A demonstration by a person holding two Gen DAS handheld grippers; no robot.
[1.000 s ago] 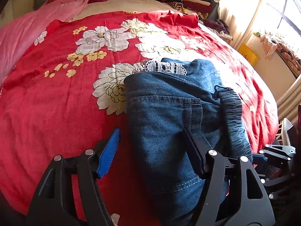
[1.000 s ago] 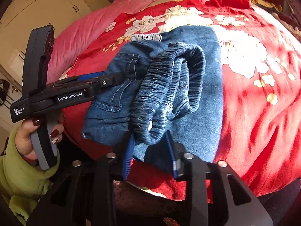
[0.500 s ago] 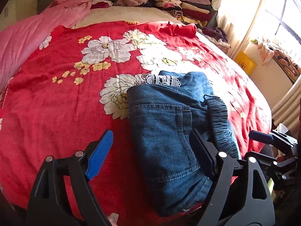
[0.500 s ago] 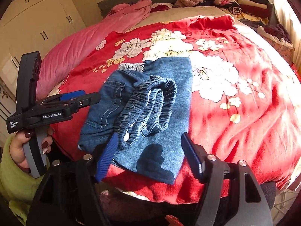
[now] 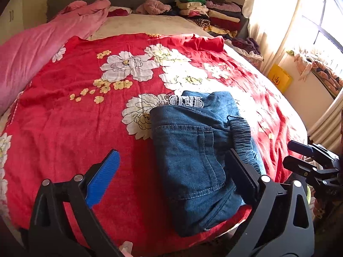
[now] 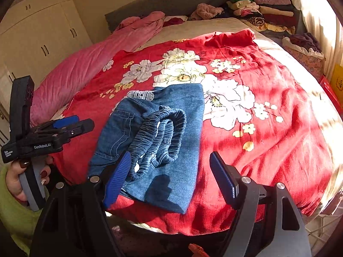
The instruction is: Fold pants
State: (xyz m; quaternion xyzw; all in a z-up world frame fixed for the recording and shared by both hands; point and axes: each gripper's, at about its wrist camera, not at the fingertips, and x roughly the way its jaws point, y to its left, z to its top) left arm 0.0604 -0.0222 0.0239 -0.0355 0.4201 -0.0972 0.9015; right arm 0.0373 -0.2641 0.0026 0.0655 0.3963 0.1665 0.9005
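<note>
on bed (image 5: 64,128) | pants (image 5: 193,160) released | both jaws just opened wide, empty

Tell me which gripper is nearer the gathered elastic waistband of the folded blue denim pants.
Right. The right gripper hovers open just over the waistband; the left gripper stands open beside the pocket side, farther off.

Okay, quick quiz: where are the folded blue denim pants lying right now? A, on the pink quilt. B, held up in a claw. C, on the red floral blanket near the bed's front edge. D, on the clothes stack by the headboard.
C: the folded blue denim pants lie flat on the red floral blanket, touched by no claw.
</note>
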